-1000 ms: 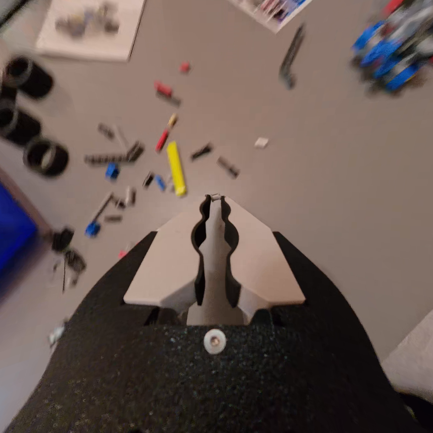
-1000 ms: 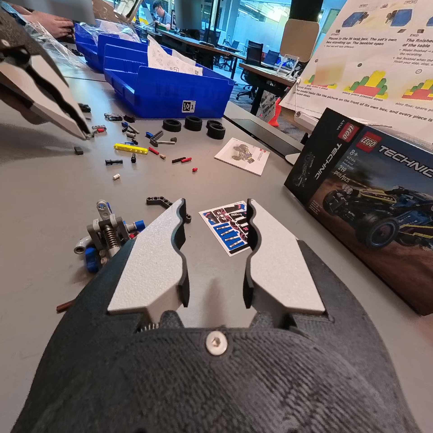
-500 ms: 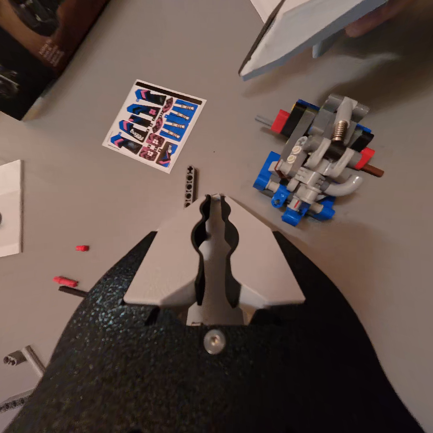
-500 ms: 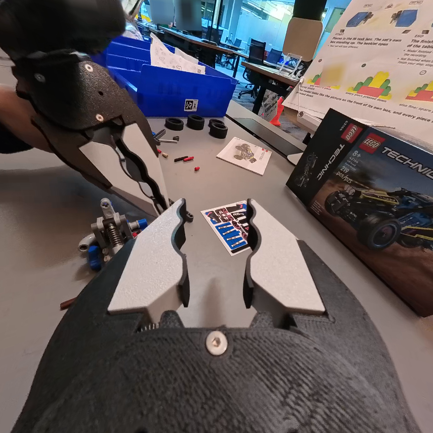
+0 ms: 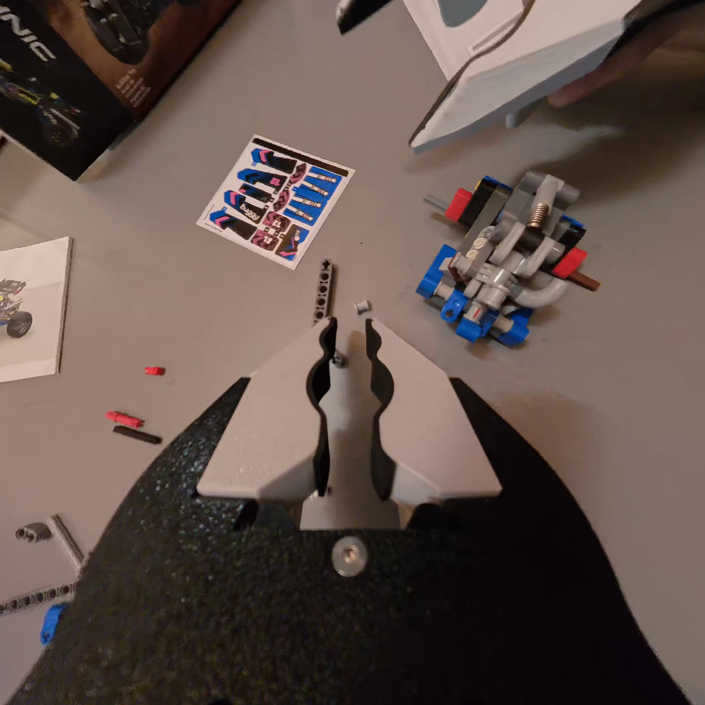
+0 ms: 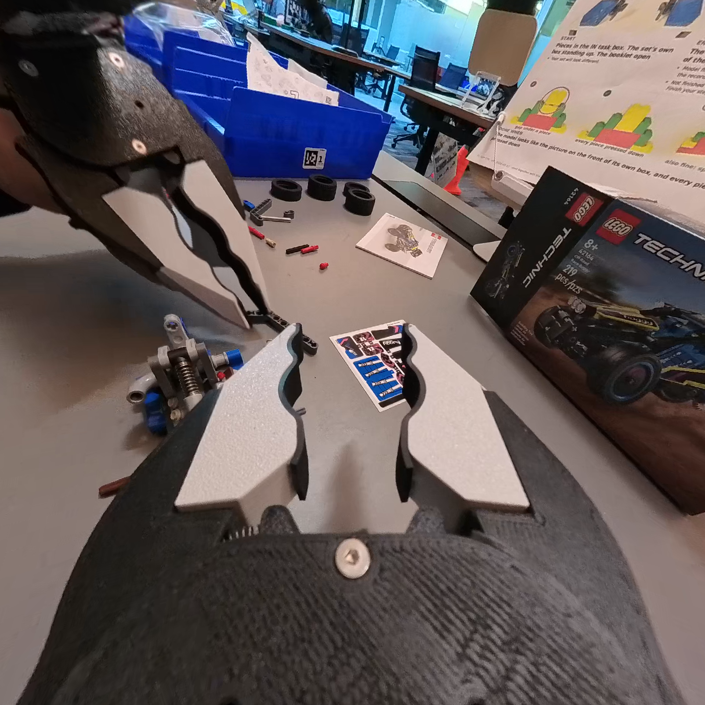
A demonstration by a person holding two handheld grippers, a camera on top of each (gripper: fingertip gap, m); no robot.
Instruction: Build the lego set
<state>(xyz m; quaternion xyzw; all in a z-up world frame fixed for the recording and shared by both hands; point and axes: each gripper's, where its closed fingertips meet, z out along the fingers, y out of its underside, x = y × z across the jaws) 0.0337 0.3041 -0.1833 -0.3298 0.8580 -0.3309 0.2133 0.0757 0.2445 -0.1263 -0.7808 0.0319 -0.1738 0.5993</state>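
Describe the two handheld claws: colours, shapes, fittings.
Both match. The left claw has a black, speckled, rough-textured body that widens toward the camera, one silver screw at its centre, and two pale grey wedge-shaped fingers with wavy black inner pads. The right claw is the same: black textured body, central silver screw, grey fingers, scalloped black pads. No cables show.

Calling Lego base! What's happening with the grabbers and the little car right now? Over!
Left gripper open, tips near small grey bush and black beam. Right gripper open, empty. Half-built car on table, untouched. Nothing blocking.
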